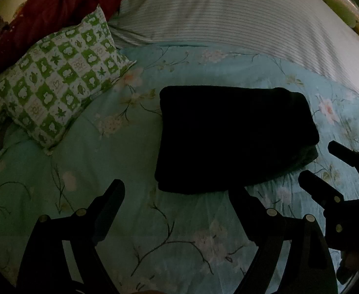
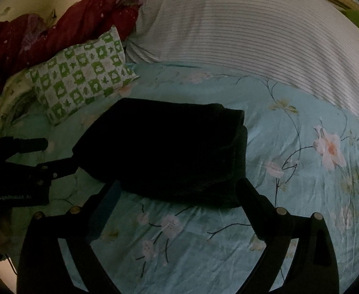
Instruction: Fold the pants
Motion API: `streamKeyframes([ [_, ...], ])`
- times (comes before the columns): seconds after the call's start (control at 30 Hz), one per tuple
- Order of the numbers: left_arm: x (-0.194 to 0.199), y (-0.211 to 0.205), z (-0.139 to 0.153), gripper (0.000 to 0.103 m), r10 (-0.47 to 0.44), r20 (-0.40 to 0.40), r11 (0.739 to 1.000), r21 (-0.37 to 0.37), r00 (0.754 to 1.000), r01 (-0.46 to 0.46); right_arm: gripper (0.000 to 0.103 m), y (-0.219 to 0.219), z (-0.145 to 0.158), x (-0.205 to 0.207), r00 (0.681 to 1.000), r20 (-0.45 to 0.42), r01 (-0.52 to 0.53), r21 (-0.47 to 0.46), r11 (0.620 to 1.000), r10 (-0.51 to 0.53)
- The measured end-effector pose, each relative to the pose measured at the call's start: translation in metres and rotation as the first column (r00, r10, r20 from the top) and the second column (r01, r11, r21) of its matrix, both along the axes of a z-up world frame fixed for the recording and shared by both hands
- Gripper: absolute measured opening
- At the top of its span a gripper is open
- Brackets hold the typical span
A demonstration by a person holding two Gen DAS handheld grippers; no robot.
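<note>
The black pants (image 1: 233,137) lie folded into a compact rectangle on the light blue floral bedspread (image 1: 111,196). My left gripper (image 1: 177,191) hovers open just in front of the bundle's near edge, nothing between its fingers. In the left wrist view my right gripper (image 1: 316,161) shows at the right, open, beside the bundle's near right corner. The right wrist view has the folded pants (image 2: 164,152) directly ahead, with my right gripper (image 2: 177,188) open at their near edge. My left gripper (image 2: 57,154) appears there at the far left, open, by the bundle's left corner.
A green and white checked pillow (image 1: 59,80) lies at the left of the bed. A large striped pillow (image 1: 228,14) spans the back. A dark red quilt (image 1: 40,12) is bunched at the back left. A gold-coloured bed frame (image 1: 336,2) shows at the top right.
</note>
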State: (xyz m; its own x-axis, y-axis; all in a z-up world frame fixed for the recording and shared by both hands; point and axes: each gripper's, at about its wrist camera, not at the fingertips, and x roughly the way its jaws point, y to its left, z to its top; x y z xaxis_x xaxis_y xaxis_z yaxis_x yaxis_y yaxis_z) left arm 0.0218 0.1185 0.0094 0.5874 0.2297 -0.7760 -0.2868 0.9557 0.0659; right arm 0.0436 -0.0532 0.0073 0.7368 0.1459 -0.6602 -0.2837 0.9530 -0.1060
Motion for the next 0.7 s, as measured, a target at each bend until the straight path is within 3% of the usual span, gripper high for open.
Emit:
streamKeyframes([
  [0.7,0.011,0.003,-0.006,0.088,-0.007,-0.018,1.000,-0.010,1.000,0.007,0.096,-0.002,-0.005,0.008,1.000,-0.016,0.006,-0.006,1.000,-0.006],
])
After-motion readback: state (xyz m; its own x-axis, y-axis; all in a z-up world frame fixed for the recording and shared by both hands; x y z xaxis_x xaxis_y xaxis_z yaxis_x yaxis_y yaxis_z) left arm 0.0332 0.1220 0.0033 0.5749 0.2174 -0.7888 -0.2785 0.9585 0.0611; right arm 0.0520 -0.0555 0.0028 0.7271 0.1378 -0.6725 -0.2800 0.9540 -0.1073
